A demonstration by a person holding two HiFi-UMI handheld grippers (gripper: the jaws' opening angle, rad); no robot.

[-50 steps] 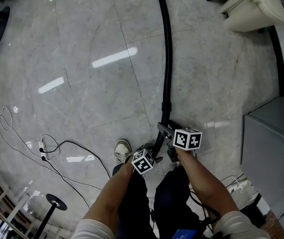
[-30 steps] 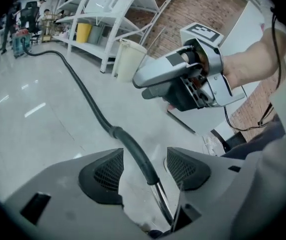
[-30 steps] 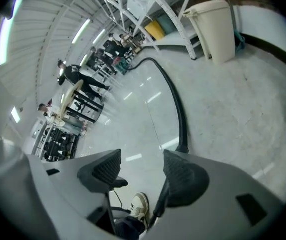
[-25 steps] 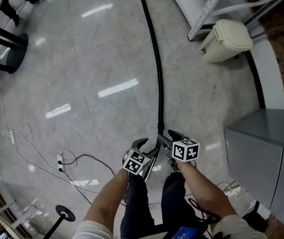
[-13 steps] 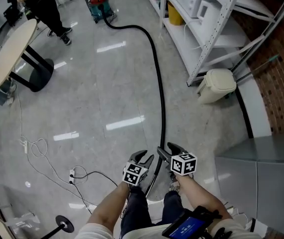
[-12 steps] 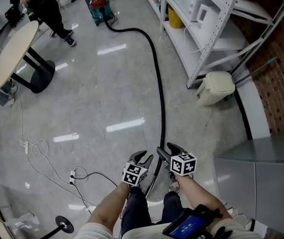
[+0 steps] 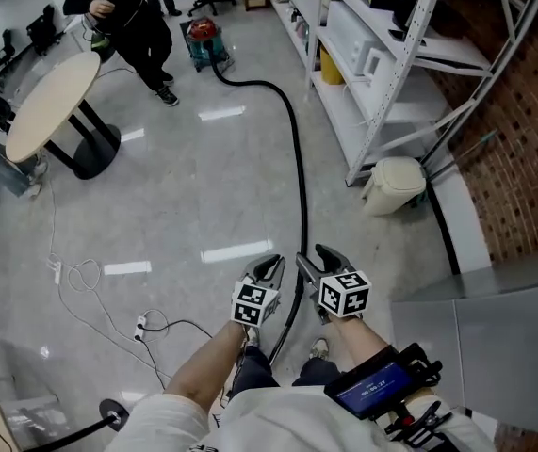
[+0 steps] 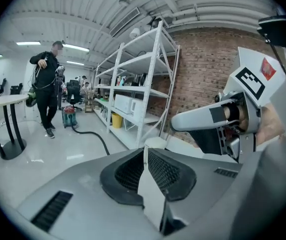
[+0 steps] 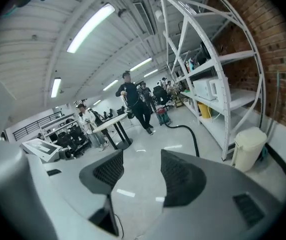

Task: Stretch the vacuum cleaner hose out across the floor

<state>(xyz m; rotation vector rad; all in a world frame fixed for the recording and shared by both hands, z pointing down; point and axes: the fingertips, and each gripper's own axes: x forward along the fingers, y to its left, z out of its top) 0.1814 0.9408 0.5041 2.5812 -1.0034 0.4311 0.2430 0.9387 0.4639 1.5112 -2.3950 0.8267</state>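
on the floor [image 7: 174, 186], hose [image 7: 299, 182] runs near from the far vacuum cleaner [image 7: 204, 41]; left gripper [image 7: 269, 268] jaws just closing, clenched empty; right gripper [image 7: 311, 255] released, narrowing slightly, empty.

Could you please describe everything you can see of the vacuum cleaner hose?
The hose is a black, flexible-looking tube lying on the glossy grey floor. It leaves the red-and-teal vacuum cleaner far off, curves once, then runs nearly straight toward the person, its near end passing out of sight by their legs.

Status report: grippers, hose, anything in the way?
Left gripper just closed, empty; right gripper open, just narrowing, empty. Hose lies stretched out from vacuum cleaner. Person stands beside it.
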